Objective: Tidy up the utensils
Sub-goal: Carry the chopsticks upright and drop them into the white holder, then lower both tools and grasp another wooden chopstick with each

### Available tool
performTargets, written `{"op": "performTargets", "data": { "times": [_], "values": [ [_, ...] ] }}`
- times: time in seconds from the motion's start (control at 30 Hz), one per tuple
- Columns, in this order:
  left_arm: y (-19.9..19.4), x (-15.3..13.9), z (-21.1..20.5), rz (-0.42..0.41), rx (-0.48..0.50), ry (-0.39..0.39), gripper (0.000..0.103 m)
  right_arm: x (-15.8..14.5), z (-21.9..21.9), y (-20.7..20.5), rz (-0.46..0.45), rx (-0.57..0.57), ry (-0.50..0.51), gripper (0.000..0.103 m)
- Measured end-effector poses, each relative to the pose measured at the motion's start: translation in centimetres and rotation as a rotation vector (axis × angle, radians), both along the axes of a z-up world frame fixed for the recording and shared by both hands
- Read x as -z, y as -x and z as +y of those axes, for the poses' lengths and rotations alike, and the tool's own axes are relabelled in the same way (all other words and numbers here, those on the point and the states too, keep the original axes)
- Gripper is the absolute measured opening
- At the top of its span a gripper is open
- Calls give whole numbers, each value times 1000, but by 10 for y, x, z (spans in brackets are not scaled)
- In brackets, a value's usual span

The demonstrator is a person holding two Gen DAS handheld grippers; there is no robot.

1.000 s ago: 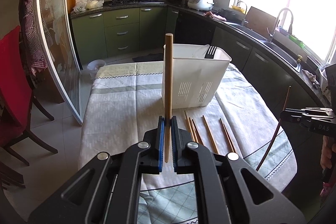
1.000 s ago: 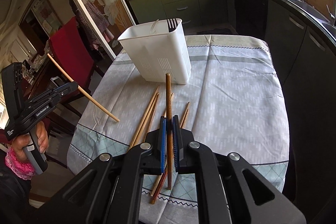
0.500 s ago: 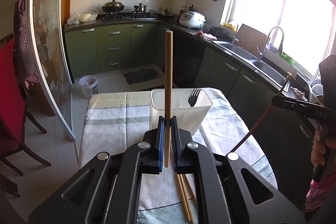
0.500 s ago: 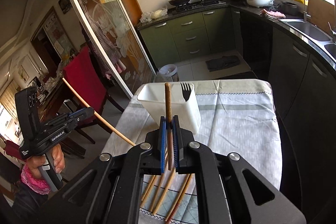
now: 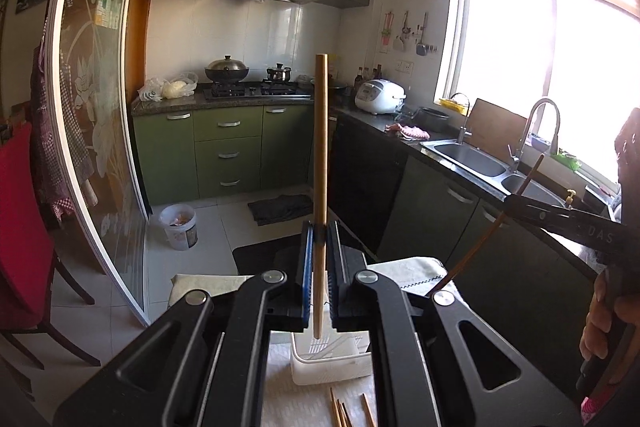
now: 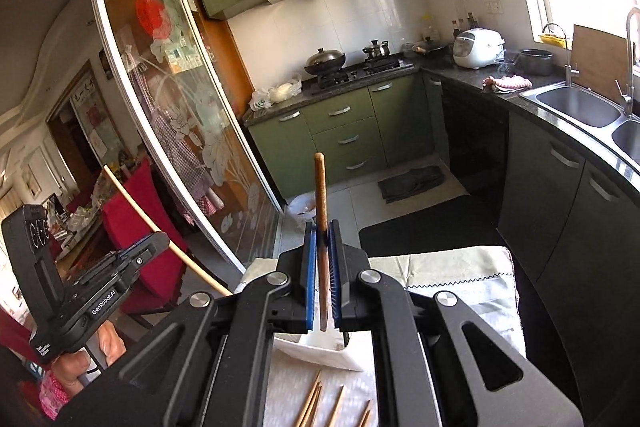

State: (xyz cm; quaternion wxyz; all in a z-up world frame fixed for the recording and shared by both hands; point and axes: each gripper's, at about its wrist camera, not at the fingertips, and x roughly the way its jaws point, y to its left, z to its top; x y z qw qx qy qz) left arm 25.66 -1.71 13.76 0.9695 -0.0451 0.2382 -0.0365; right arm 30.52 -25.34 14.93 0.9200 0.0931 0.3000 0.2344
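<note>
Wooden chopstick, pale [image 5: 320,163]: clamped upright between the blue-padded jaws of the left gripper [image 5: 320,247], which are closed tight on its lower part; its top stands well above the fingers and its lower end hangs over the white bin.

Wooden chopstick, darker reddish-brown [image 6: 321,227]: pinched the same way in the right gripper [image 6: 321,247], jaws closed on its shaft, upper end standing up in front of the green cabinets [image 6: 340,131].

White plastic utensil bin [image 5: 328,367]: stands on the table below both grippers, mostly hidden behind the black gripper bodies; slotted wall visible from the left wrist view, only a rim and a corner from the right.

Loose chopsticks [image 6: 320,403]: several lie flat on the table on the near side of the bin, close together, ends only partly in view.

Tablecloth, pale green-grey check with zigzag trim [image 6: 460,267]: covers the table.

Person's hand [image 5: 604,323]: grips the handle of the right gripper at the far right of the left wrist view. The other hand [image 6: 80,359] holds the left gripper's handle at the lower left of the right wrist view.

Background: stove with two pots [image 5: 248,75], white rice cooker [image 5: 380,97], steel sink [image 5: 468,159], red chair [image 5: 20,227].
</note>
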Motion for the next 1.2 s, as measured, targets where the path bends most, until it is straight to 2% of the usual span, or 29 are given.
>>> {"op": "performTargets", "data": {
  "times": [0.2,0.43,0.57,0.7,0.8,0.87,0.93,1.07,1.13,1.17,1.2],
  "values": [
    [-26,45,-5,122,9,-27,6,57,27,-20,83,-33,93,7],
    [-26,70,-6,176,27,-49,7,89,37,-25,134,-44,132,8],
    [-23,72,-4,186,32,-41,18,91,36,-22,133,-45,132,9],
    [-10,65,-4,185,41,-32,21,77,28,-8,105,-46,102,11],
    [4,67,-5,223,69,-5,35,68,15,13,82,-48,91,14],
    [14,79,-8,286,96,24,52,67,3,28,83,-48,90,17],
    [23,99,-10,379,116,51,61,74,-11,45,93,-43,96,22],
    [28,161,-15,631,150,91,62,104,-45,70,159,-27,110,25],
    [28,194,-21,743,161,86,60,121,-60,77,199,-17,114,25],
    [27,208,-24,781,159,76,52,130,-67,80,218,-10,112,25],
    [25,219,-27,806,154,59,48,139,-73,83,236,-6,113,25]
  ]
}}
